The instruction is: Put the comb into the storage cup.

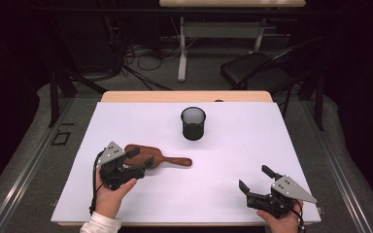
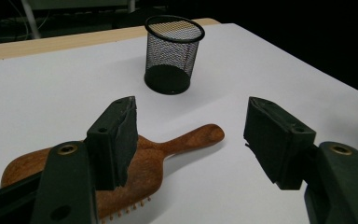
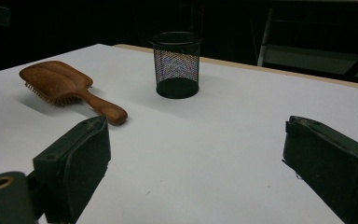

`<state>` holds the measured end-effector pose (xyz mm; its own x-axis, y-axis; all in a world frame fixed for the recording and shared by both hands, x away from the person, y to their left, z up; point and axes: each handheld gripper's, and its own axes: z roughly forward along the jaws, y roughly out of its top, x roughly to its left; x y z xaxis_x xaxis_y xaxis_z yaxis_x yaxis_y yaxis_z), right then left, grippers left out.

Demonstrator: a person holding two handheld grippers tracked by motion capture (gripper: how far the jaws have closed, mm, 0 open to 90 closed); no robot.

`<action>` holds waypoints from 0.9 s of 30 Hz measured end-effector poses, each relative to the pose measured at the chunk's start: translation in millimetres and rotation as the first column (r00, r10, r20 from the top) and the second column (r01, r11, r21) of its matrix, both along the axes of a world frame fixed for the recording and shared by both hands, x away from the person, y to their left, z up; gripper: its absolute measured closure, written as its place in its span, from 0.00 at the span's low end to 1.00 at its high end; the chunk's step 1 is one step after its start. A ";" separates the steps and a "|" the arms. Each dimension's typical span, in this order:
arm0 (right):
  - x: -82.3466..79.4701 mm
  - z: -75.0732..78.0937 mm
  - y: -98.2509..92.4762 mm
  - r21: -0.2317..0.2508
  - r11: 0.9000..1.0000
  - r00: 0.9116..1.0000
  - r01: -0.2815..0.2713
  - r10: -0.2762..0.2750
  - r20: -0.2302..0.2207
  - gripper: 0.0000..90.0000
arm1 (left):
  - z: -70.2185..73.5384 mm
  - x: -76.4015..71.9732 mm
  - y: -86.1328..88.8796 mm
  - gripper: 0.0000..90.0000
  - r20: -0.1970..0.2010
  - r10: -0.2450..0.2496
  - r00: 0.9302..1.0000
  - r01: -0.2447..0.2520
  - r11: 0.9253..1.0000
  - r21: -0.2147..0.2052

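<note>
A brown wooden hairbrush [image 1: 170,159] lies bristles down on the white sheet, its handle pointing right. My left gripper [image 1: 142,158] hangs open just above the brush's head. In the left gripper view one jaw covers part of the hairbrush [image 2: 186,140] and the other stands apart over bare sheet, with neither pad pressing on it. A black mesh cup [image 1: 193,124] stands upright farther back, also seen as the mesh cup [image 2: 172,51] beyond my jaws. My right gripper [image 1: 255,178] rests open near the front right edge with nothing between its fingers, facing the hairbrush [image 3: 60,81] and mesh cup [image 3: 176,63].
The white sheet [image 1: 252,141] covers a wooden table [image 1: 184,96] whose far edge shows. Behind it stand a black folding chair [image 1: 257,68] and another table's leg [image 1: 182,53], with cables on the floor.
</note>
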<state>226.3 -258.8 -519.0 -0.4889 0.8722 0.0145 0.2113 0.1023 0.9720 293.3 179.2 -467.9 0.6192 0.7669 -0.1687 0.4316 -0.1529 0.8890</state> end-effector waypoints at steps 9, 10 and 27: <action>0.9 -1.6 -1.0 0.002 1.000 1.000 0.003 -0.003 -0.008 0.08 | 0.6 24.0 -19.7 0.49 -0.036 -0.022 0.999 0.022 1.000 0.013; 0.6 -1.5 -1.0 0.003 1.000 1.000 0.002 -0.002 -0.008 0.08 | 0.2 26.2 -22.4 0.49 -0.050 -0.021 0.999 0.021 1.000 0.006; 1.4 -1.6 -2.3 -0.002 1.000 1.000 -0.008 0.008 -0.010 0.11 | -7.7 59.8 -51.0 0.58 -0.181 -0.025 0.983 0.036 0.998 0.056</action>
